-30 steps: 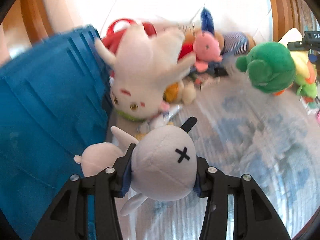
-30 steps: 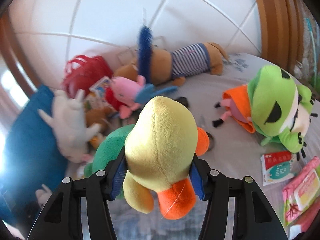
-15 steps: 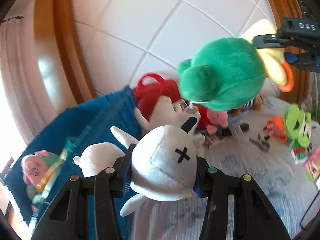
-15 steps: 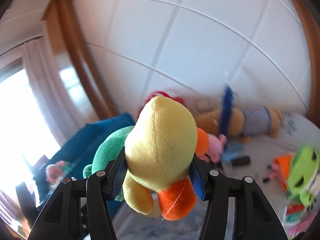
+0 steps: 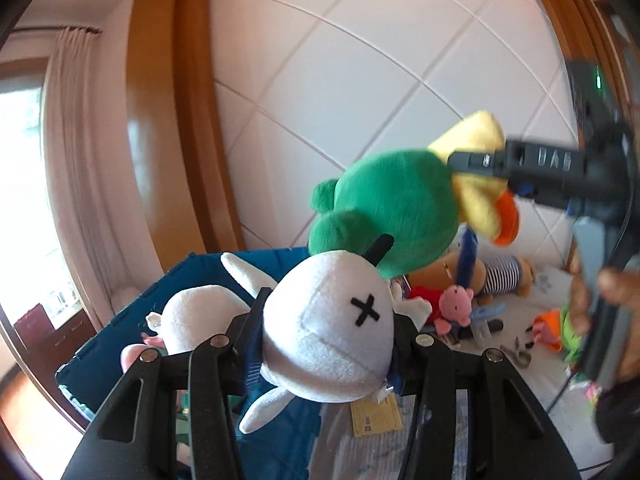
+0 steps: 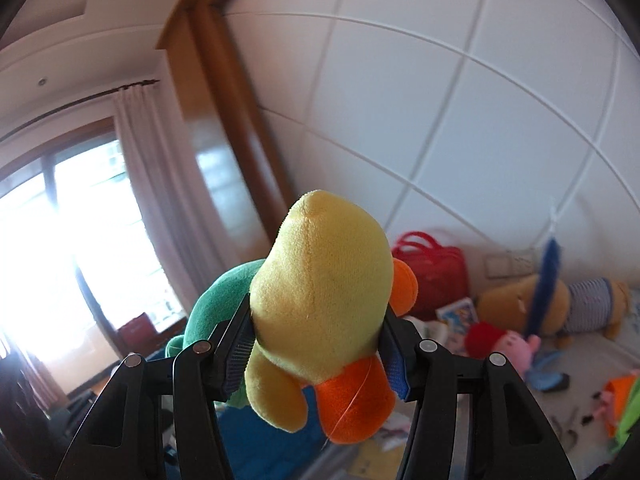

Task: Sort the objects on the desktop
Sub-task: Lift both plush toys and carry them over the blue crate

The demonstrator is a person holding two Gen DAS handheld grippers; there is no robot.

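My left gripper point(image 5: 326, 354) is shut on a white plush toy point(image 5: 328, 328) with a black X eye, held in the air beside the blue bin point(image 5: 140, 332). My right gripper point(image 6: 318, 354) is shut on a green, yellow and orange plush duck point(image 6: 320, 300), also held high. In the left wrist view the duck point(image 5: 388, 208) hangs above and just behind the white plush, with the right gripper point(image 5: 512, 164) clamped on its yellow body.
Inside the blue bin lies a pink plush point(image 5: 134, 354). On the patterned bed surface point(image 5: 520, 420) lie a striped brown plush point(image 5: 500, 276), a pink pig plush point(image 5: 454, 306), a red bag point(image 6: 434, 268), a green frog plush point(image 5: 568, 332) and a yellow card point(image 5: 376, 416). A tiled wall stands behind.
Both grippers have risen and swung left toward the blue bin with their toys. The duck now hangs closer over the white plush; the bin's inside shows more.
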